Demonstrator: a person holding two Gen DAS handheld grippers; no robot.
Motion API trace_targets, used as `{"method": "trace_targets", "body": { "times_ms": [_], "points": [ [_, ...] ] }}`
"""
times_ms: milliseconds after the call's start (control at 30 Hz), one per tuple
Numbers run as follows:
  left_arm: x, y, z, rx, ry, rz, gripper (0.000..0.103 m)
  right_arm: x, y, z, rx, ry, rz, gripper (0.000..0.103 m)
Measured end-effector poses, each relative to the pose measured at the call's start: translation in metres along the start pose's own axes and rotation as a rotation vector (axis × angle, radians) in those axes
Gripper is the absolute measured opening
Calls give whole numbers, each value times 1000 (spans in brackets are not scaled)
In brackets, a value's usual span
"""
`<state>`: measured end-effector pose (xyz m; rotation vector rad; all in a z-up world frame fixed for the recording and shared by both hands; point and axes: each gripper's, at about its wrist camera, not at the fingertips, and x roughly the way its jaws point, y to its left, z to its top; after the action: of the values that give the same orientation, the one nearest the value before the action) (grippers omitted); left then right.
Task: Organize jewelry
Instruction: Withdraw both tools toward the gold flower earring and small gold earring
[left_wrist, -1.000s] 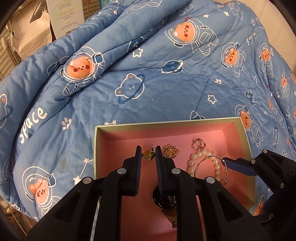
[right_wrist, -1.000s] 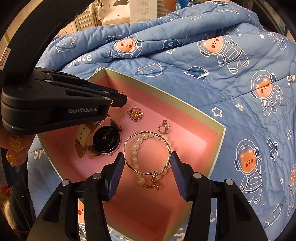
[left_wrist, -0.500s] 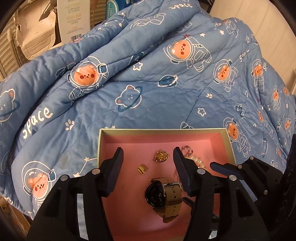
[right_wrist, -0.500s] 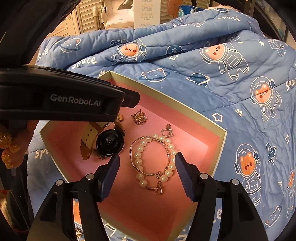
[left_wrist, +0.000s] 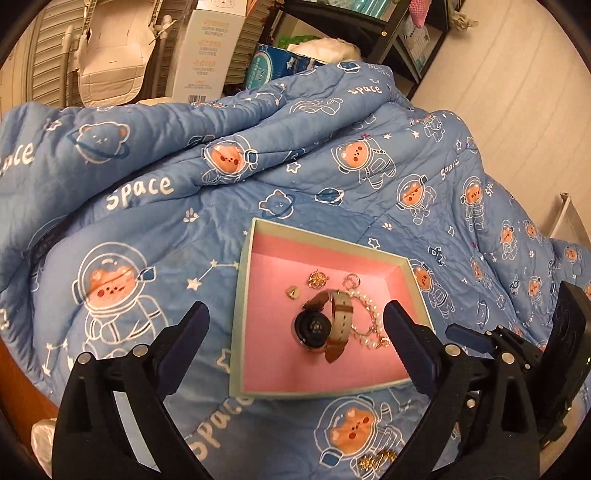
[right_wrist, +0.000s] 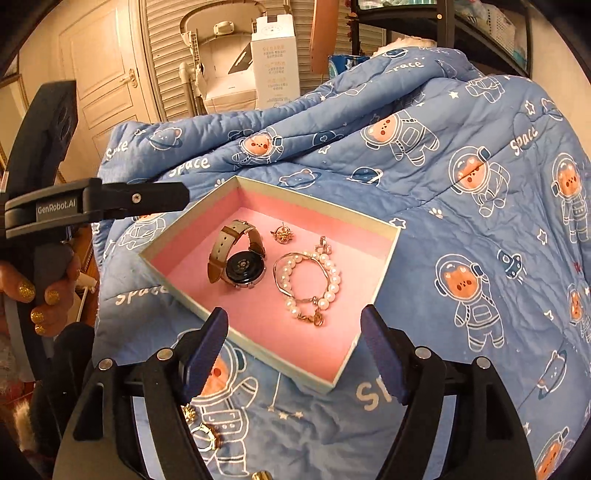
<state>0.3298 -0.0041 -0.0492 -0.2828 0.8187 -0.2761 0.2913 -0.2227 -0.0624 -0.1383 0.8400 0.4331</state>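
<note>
A shallow pink-lined box (left_wrist: 242, 295) rests on the blue space-bear quilt. Inside lie a watch (left_wrist: 319, 328) with a tan strap, a pearl bracelet (left_wrist: 369, 321), a gold charm (left_wrist: 317, 278), a small gold earring (left_wrist: 292, 291) and a silver piece (left_wrist: 351, 280). My left gripper (left_wrist: 295, 314) hovers above the box's near side, its jaws opening wide with nothing held. The right wrist view shows the box (right_wrist: 317, 206), watch (right_wrist: 240, 258), bracelet (right_wrist: 314, 280) and charm (right_wrist: 282, 234). My right gripper (right_wrist: 295, 317) hangs over the near rim, jaws opening, nothing gripped.
Loose gold pieces (right_wrist: 205, 432) lie on the quilt (right_wrist: 461, 221) under my right gripper. A hand with glitter nails (right_wrist: 44, 295) holds the left gripper's handle. Cardboard boxes (right_wrist: 275, 55), louvred doors and a dark shelf stand behind the quilt.
Both grippers pulled back and rose away from the box while their jaws spread. The left one let the small gold earring drop into the box; the right one left the bracelet lying.
</note>
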Motion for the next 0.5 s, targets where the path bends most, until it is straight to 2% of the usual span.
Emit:
{"method": "trace_targets", "body": {
  "times_ms": [133, 500],
  "points": [
    [-15, 2, -29, 30, -2, 7, 94, -13, 0, -19, 31, 1, 14, 73],
    [-36, -22, -114, 223, 28, 12, 94, -30, 16, -78, 38, 44, 36, 73]
  ]
}}
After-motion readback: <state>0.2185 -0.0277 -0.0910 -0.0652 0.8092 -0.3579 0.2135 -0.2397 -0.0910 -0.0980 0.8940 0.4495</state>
